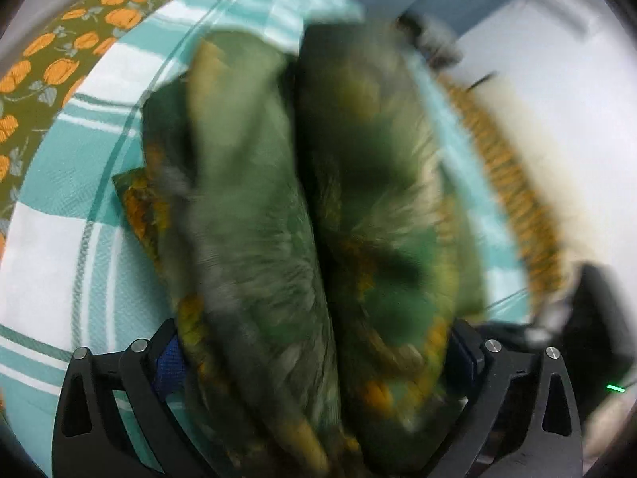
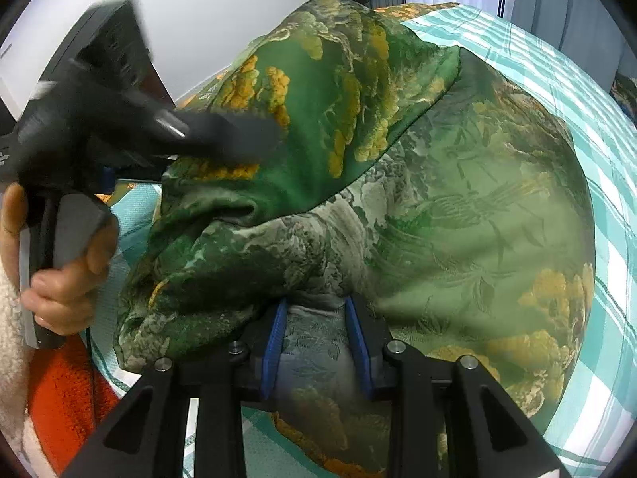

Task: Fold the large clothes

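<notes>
- The green garment (image 2: 458, 207) is a large piece of satin-like brocade, woven with pale grey-green leaves, birds and rocky scenery and scattered with golden-yellow clusters.
- It lies heaped on the teal-and-white checked sheet (image 2: 589, 91), which shows around the garment on its far side, its right side and beneath its near edge.
- One layer of the garment is a deeper, glossier green (image 2: 330, 119) and is folded over the upper left of the paler, more matte part, meeting it along a slanting edge.
- The right gripper (image 2: 316, 352) sits at the garment's near edge, its blue-padded fingers (image 2: 274, 342) clamped on a bunched grey-green fold of the cloth that rises between them.
- To the left of the garment in the right wrist view, the left gripper (image 2: 239, 139) reaches in over the glossy layer, blurred, and the person's left hand (image 2: 63, 263) holds its handle.
- In the left wrist view the garment (image 1: 278, 215) fills the middle as two thick, hanging, motion-blurred folds with a dark crease between them.
- The left gripper (image 1: 314, 362) has its black fingers set wide on either side of those folds, with a blue pad (image 1: 171, 366) visible at the left one; the blur leaves it impossible to say whether the pads actually grip the cloth.
- Beyond the garment's left side, past the checked sheet, runs an olive cloth with orange flowers (image 1: 51, 67).
- Left of the garment's near corner, by the hand, lie orange-red fabric (image 2: 63, 394) and a white fleecy material (image 2: 12, 338).
</notes>
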Motion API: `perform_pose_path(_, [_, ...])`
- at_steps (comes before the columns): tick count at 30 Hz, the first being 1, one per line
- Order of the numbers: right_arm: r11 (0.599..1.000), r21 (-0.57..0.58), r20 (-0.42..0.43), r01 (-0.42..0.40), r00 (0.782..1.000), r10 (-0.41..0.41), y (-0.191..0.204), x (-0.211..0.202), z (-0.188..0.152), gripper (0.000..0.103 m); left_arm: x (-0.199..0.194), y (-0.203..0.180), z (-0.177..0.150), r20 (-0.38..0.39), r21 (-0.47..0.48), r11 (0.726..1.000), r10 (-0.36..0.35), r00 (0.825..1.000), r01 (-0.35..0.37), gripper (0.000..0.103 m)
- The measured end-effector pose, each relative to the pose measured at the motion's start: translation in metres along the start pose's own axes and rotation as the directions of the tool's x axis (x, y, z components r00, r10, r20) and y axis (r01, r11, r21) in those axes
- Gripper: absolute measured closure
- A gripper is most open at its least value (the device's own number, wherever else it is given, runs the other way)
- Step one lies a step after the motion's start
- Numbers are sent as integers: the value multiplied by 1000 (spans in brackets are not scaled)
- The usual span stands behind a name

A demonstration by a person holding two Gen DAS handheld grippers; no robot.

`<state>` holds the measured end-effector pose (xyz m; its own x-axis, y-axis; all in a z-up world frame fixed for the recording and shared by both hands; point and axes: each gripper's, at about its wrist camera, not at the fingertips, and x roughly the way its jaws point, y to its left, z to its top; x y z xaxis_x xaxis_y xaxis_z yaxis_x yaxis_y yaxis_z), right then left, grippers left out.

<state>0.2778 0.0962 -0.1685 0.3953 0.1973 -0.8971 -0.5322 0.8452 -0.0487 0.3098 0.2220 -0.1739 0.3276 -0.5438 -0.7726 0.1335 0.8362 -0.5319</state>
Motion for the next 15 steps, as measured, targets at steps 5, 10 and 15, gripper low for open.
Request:
perform_pose_path(5, [990,82,78,-115,991,109,-19,-38,-7,69,4,18,8,-36,-53,999,10,999,-12,4])
perform_pose_path(10, [961,260,245,-93,969,28,-95,-93,-36,23,15,18,13,-73,-32,998,44,996,-47,3])
perform_pose_path(15, [843,484,165,-234,971,175,-170,-52,-60,23,32,20,26,-95,-60,997,38,995,-44,0])
